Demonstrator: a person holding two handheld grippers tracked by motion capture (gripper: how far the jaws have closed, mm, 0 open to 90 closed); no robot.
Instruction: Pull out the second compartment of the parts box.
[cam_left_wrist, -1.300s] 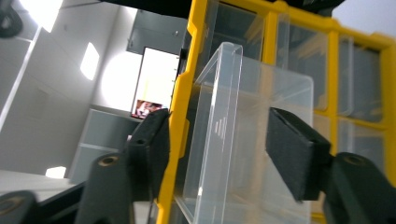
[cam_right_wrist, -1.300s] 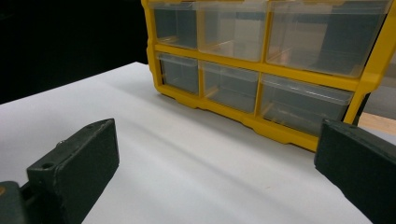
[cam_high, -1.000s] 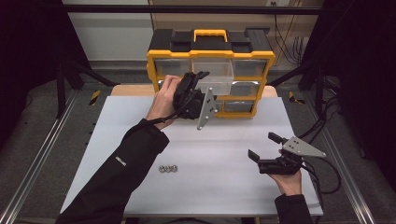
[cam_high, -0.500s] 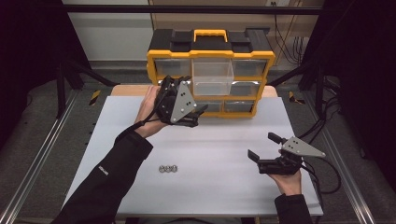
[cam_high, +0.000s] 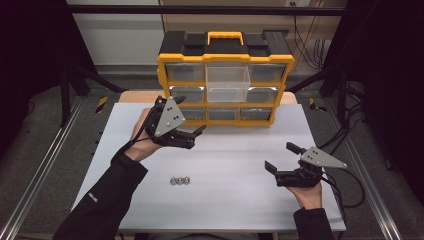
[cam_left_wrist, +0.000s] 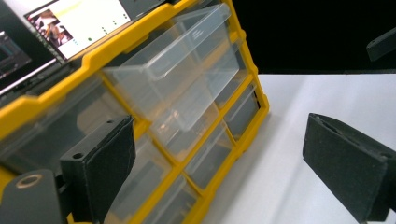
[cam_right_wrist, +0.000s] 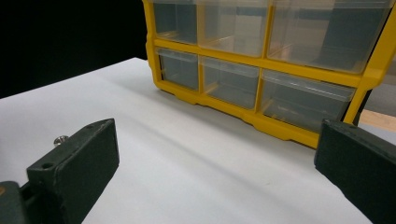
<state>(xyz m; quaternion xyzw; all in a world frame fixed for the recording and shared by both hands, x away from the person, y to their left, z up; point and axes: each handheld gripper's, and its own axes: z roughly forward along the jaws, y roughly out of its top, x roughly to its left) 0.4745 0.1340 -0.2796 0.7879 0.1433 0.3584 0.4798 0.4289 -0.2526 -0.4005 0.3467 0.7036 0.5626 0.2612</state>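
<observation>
Drawer (cam_high: 227, 84), pulled out of the organizer's (cam_high: 170, 62) top row at the table's (cam_high: 235, 165) far edge, stands released: the left gripper (cam_high: 192, 121), jaws just opened and empty, likely goes to the nuts (cam_high: 180, 180) next, while the right gripper (cam_high: 283, 157) waits open.

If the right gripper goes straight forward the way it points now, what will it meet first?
Probably the yellow drawer organizer, at its bottom row of clear drawers; the white table between looks free. The right gripper stands open.
</observation>
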